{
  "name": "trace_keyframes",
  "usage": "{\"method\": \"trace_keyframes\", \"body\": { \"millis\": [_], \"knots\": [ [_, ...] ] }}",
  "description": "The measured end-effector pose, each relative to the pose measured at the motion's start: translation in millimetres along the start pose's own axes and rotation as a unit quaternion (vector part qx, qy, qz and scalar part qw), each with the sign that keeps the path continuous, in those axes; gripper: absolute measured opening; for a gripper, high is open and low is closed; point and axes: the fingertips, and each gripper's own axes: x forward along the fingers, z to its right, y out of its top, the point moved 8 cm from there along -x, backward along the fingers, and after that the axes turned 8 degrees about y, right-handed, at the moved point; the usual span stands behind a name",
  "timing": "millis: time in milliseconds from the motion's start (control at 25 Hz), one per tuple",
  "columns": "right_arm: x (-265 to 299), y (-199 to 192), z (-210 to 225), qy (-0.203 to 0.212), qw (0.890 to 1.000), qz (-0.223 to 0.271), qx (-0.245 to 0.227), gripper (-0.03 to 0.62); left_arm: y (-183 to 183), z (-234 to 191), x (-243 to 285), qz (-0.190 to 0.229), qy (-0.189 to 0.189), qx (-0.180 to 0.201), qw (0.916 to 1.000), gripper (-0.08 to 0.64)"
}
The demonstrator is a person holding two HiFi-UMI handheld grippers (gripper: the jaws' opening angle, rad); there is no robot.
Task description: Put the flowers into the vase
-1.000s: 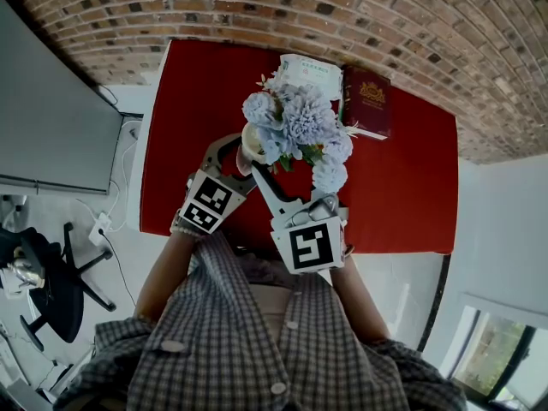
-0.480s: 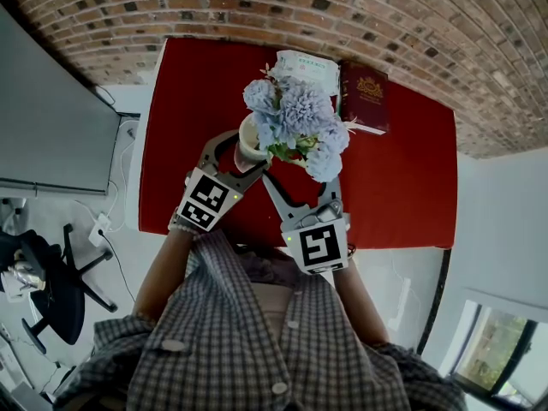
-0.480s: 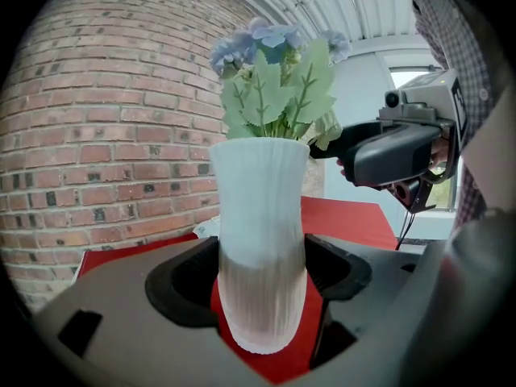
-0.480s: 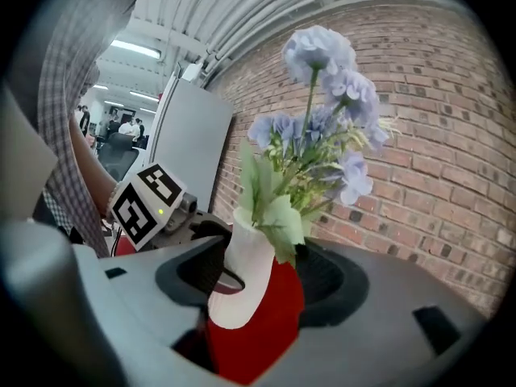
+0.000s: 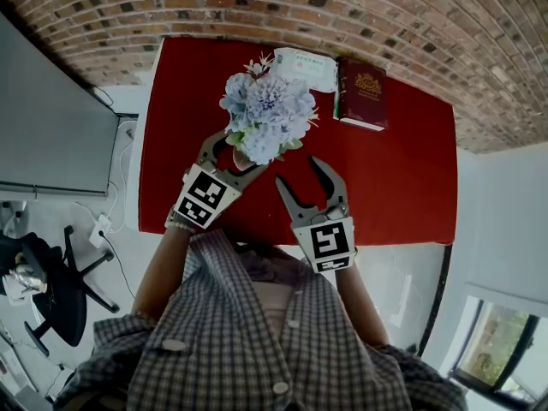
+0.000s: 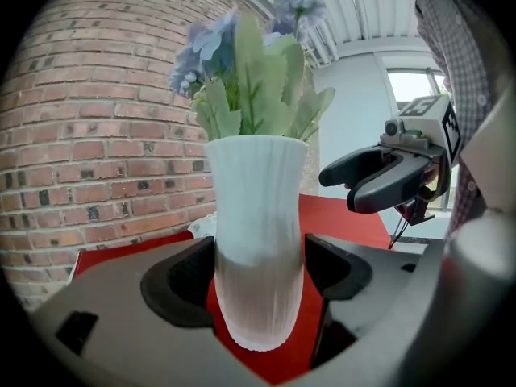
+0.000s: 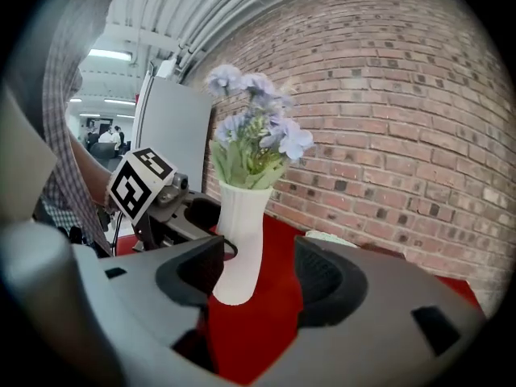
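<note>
The white ribbed vase (image 6: 256, 248) stands upright on the red table (image 5: 394, 169), its long axis vertical and its mouth up, with the blue flowers (image 5: 264, 118) already in it and spreading above green leaves. The left gripper (image 5: 233, 154) is closed on the vase's lower body, a pad against each side. The right gripper (image 5: 301, 174) sits just beside it on the right, not touching, its jaws wide apart with nothing between them. Bare red surface runs from there to the table's right edge. Behind the vase, near the far edge, lie a white packet (image 5: 306, 65) and a dark red book (image 5: 361, 92). A brick wall (image 5: 342, 7) backs the table; a grey panel (image 5: 51, 118) and an office chair (image 5: 51, 281) stand left.
</note>
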Motion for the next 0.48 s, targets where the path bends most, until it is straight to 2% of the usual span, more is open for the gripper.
{"method": "trace_keyframes", "body": {
  "millis": [480],
  "knots": [
    [-5,-9,5,-0.018,0.999,0.004,0.034,0.272,0,-6,-15,0.005,0.007,-0.008,0.9999,0.345]
  ]
}}
